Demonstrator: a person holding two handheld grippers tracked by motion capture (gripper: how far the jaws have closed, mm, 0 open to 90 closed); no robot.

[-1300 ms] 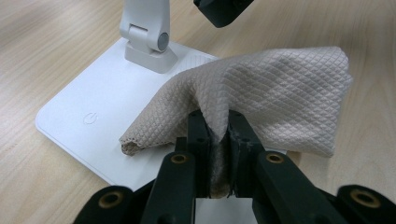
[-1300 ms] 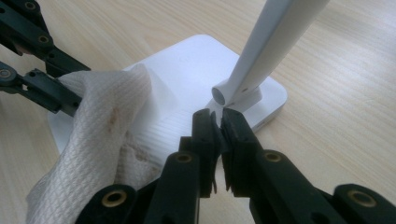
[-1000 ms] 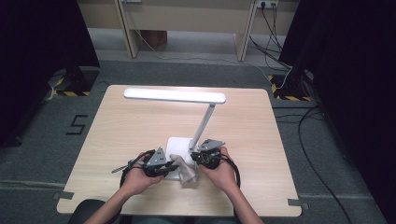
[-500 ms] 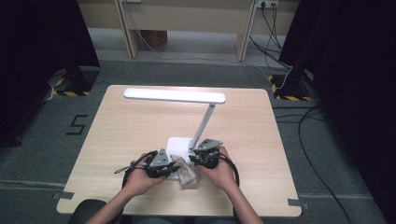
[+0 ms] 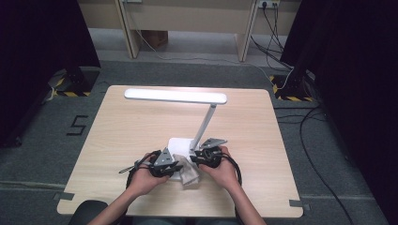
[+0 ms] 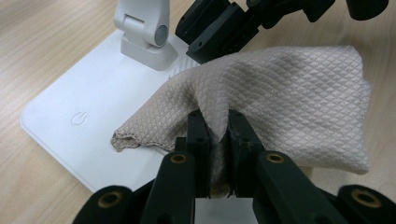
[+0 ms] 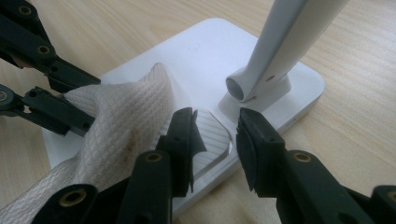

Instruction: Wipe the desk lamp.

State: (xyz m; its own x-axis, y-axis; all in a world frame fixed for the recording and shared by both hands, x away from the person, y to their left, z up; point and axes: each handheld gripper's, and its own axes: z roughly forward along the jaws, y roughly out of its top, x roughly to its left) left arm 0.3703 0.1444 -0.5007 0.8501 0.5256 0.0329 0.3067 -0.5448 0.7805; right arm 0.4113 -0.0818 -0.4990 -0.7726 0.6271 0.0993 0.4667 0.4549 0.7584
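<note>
Pale wood table under us, we see the right gripper with its jaws just come apart: nothing sits between them, the cloth lying just off its left pad. So the left gripper, clamped tight on a fold of that cloth over the lamp base, now carries the wiping alone.
</note>
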